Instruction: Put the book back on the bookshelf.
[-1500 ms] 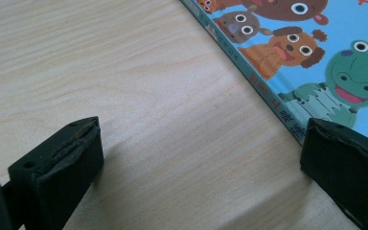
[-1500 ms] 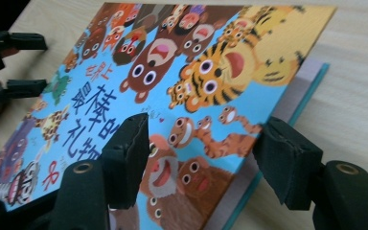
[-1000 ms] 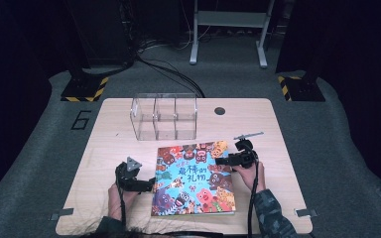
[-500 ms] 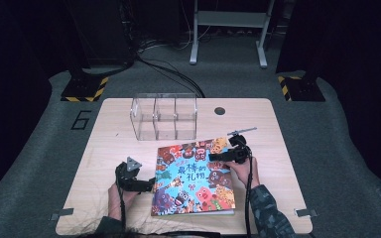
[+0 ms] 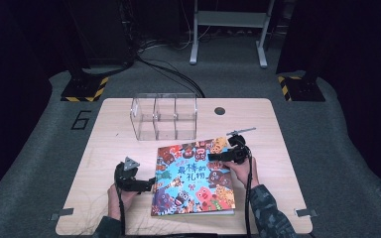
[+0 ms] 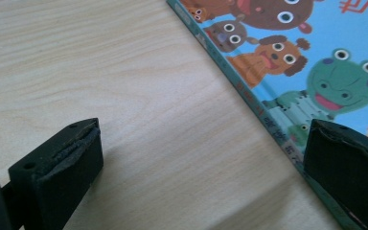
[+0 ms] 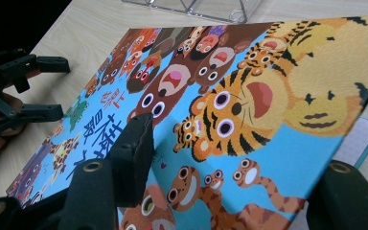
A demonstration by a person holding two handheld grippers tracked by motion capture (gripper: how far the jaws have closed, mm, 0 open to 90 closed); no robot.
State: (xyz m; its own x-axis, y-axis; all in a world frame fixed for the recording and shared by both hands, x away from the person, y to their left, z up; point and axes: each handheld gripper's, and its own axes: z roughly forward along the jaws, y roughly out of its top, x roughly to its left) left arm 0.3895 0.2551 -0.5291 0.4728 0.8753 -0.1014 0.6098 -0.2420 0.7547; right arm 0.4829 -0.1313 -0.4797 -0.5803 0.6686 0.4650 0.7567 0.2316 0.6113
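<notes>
We see the picture book (image 5: pixel 193 178) lying near-centre on the counter (image 5: pixel 104 129), cover lifted at its right edge; our right hand-held gripper (image 5: pixel 217 157) has been closing on that cover, while the left hand-held gripper (image 5: pixel 146 184) stays spread at the spine.

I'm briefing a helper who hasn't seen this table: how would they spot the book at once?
On the light wooden table, look at the near half, in front of the clear plastic organizer. The picture book lies there between the two hand-held grippers. Its bright blue cover crowded with cartoon animals is the only colourful thing there.
</notes>
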